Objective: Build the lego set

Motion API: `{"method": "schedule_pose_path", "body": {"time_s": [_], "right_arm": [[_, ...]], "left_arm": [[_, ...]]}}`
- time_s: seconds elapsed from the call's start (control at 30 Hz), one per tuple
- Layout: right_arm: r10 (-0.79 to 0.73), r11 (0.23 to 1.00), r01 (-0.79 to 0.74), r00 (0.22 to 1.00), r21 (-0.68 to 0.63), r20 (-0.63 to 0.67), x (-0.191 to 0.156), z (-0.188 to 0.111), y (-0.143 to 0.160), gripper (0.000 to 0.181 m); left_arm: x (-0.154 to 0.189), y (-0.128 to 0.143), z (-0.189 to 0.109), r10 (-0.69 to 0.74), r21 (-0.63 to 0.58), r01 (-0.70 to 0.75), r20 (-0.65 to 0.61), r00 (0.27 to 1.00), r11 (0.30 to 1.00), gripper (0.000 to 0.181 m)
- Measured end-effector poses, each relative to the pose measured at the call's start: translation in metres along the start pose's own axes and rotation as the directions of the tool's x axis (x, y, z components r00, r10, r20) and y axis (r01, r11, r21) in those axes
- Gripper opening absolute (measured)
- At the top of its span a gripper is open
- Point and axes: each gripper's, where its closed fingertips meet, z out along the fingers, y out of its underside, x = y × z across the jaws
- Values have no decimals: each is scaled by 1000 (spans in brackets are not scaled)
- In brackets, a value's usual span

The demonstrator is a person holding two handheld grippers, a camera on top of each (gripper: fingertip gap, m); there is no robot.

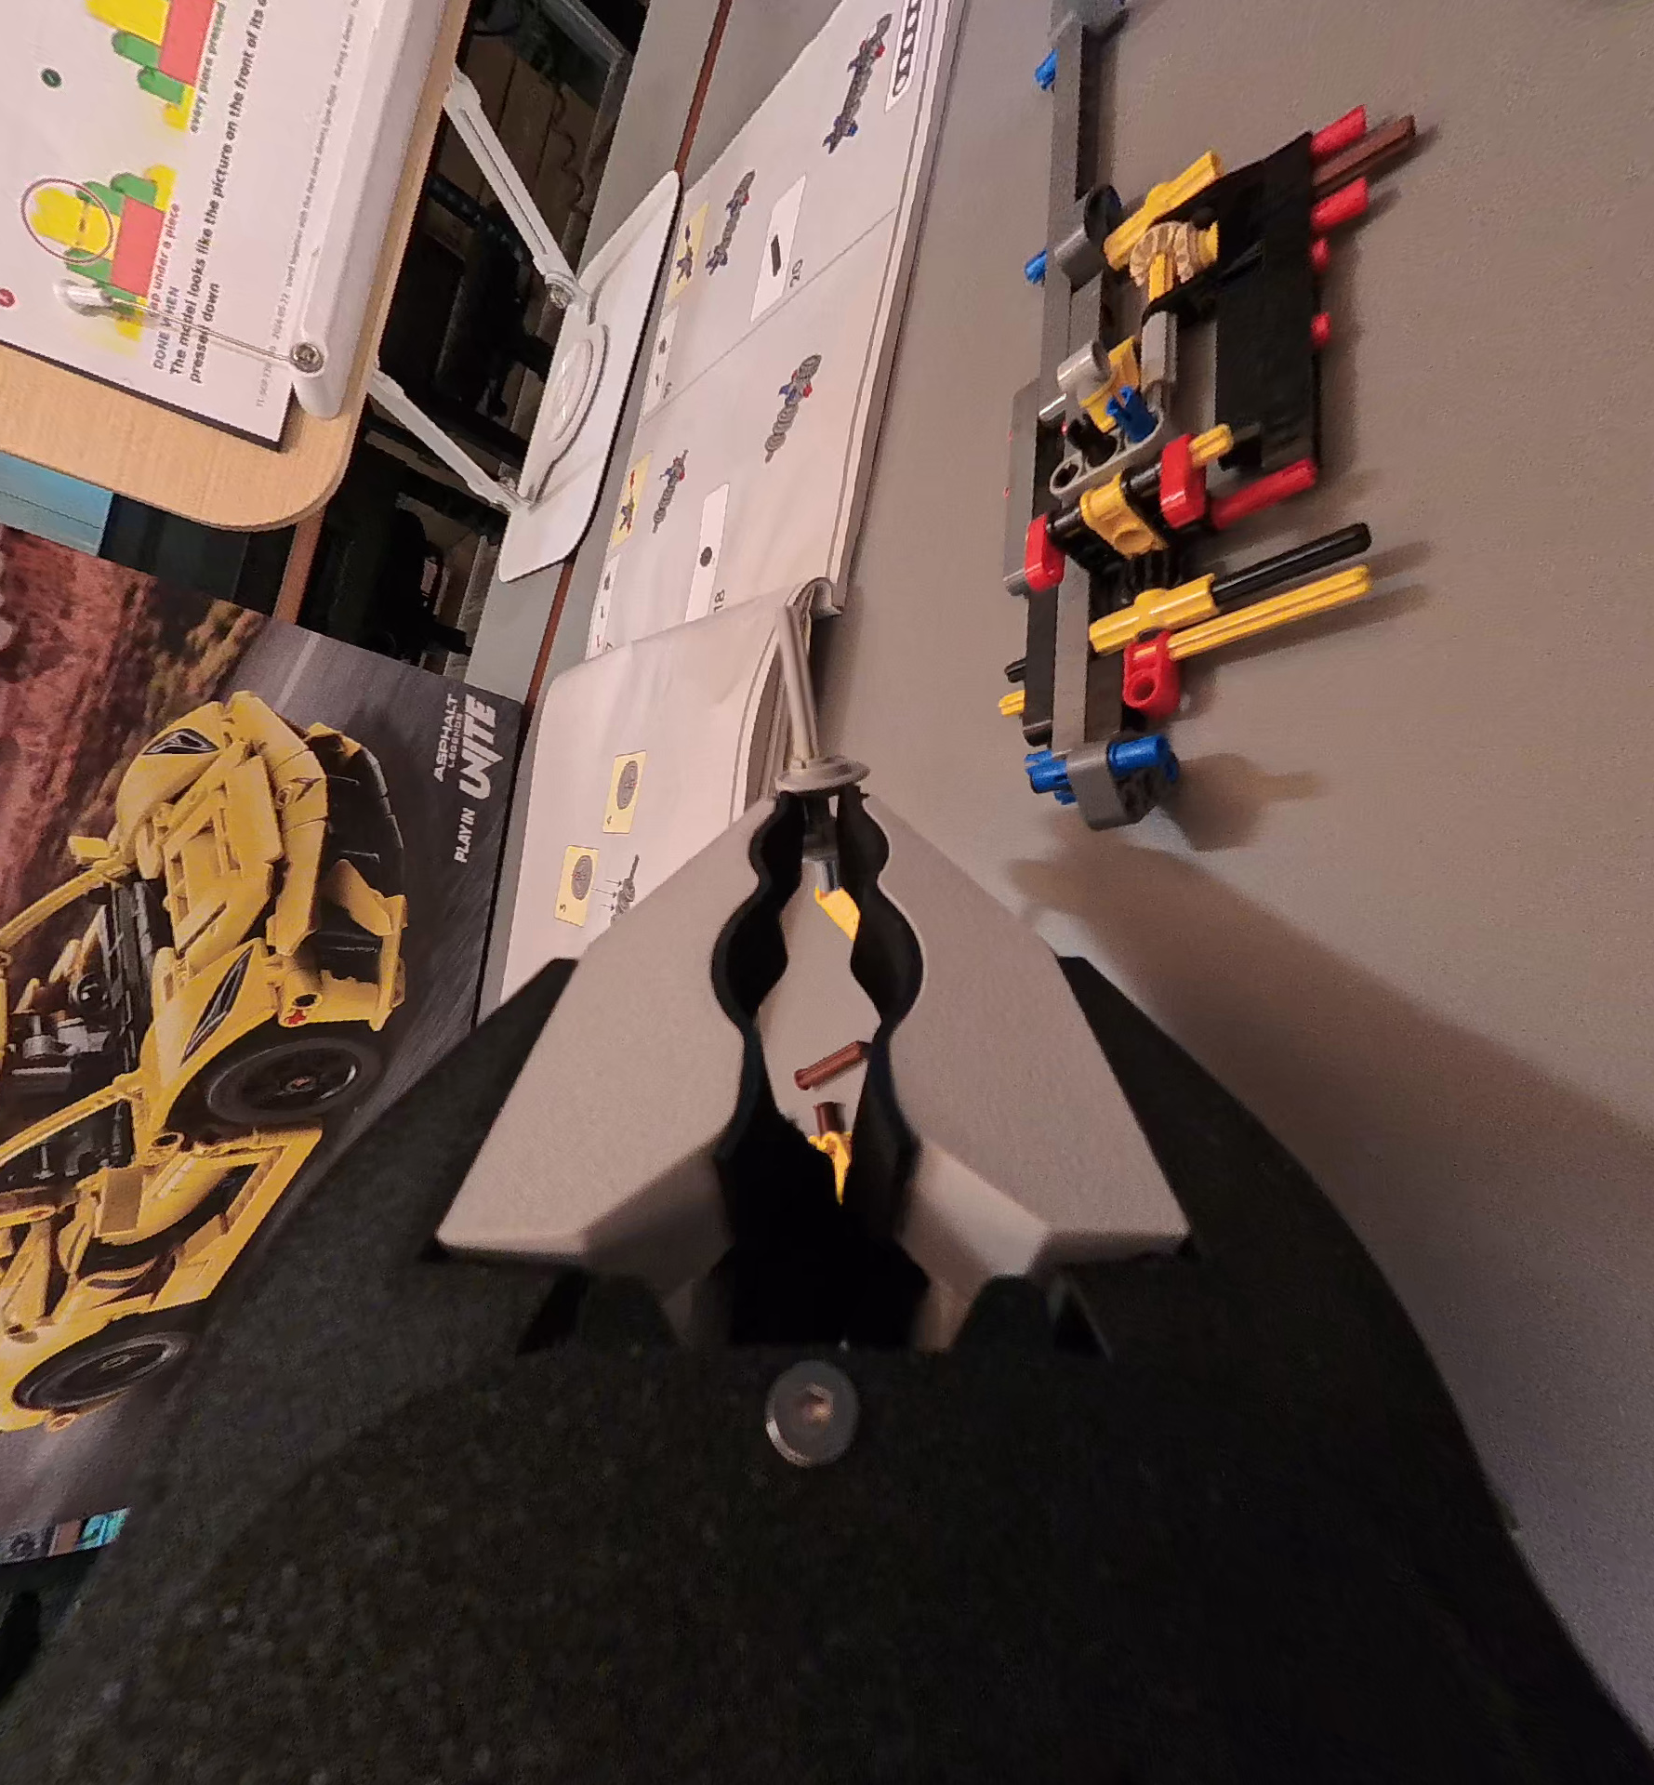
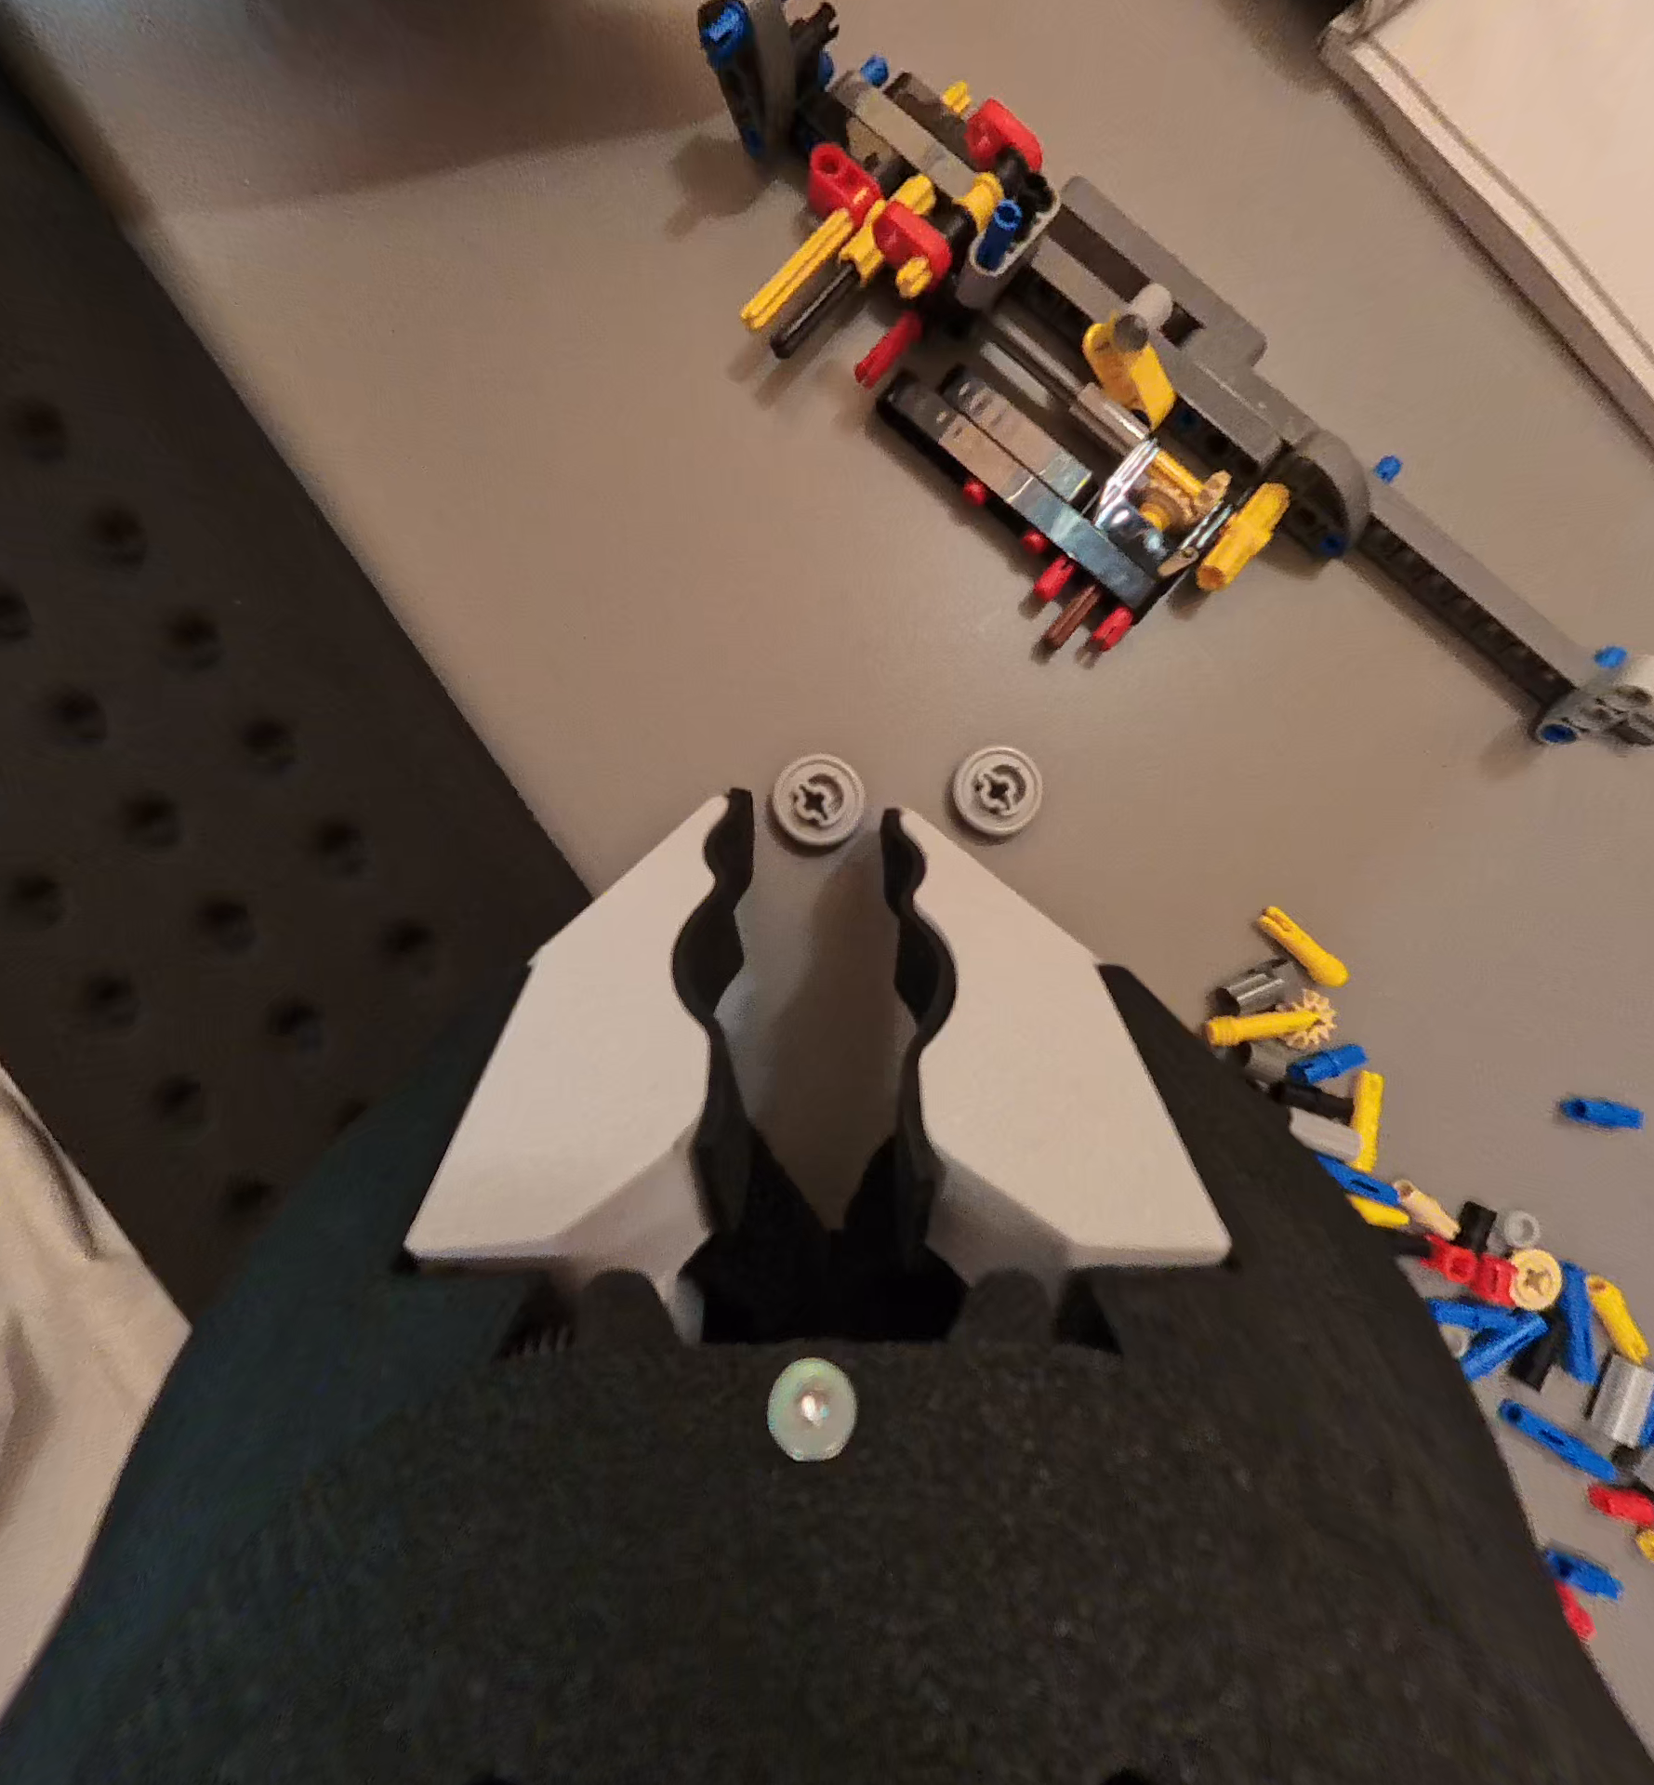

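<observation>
While the left tongs (image 1: 821, 802) are pinched on a thin grey axle (image 1: 797, 676) that carries a small grey disc (image 1: 821, 771) right at their tips, the left wrist view shows, from left to right, first the set's box (image 1: 175, 966) with a yellow car pictured on it, then the open instruction booklet (image 1: 755, 386) lying on the grey worktop (image 1: 1480, 869), and farther right the half-built lego chassis (image 1: 1180, 435). This chassis is a flat frame of grey and black beams with yellow, red and blue pins, and it lies on the worktop well apart from the left tongs. A small brown pin (image 1: 830, 1064) is seen on the worktop through the gap between the fingers. On the right wrist view, a dark perforated board (image 2: 127, 676) borders the worktop on the left side. The right tongs (image 2: 808, 816) are spread and hold nothing; one round grey piece (image 2: 818, 800) lies flat just in front of their tips, and a second round grey piece (image 2: 997, 792) lies near it to the right, not touching it. The chassis is beyond them, upper in the picture. At the far right there is a heap of loose pins (image 2: 1499, 1285), blue, yellow, red, black and grey, spread on the worktop.
</observation>
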Motion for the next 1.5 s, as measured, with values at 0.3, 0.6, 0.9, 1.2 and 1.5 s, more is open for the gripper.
{"method": "schedule_pose_path", "body": {"time_s": [0.3,0.6,0.9,1.2,1.5], "right_arm": [[89,996,-91,991,-16,-97,-1,5,-1,18],[152,988,-153,978,5,-145,-2,-2,-3,25],[303,951,-307,947,-26,-103,-4,2,0,25],[250,967,-255,951,-6,-182,33,-7,-1,25],[348,937,-348,927,25,-139,35,4,-8,25]], "left_arm": [[3,1,1,9,-9,-9,-7,1000,1000,5],[5,0,1,17,-11,-17,-18,1000,1000,5],[7,2,2,23,-18,-23,-27,999,1000,5],[8,3,3,37,-23,-37,-28,999,999,5],[9,4,3,43,-30,-44,-29,999,999,5]]}}
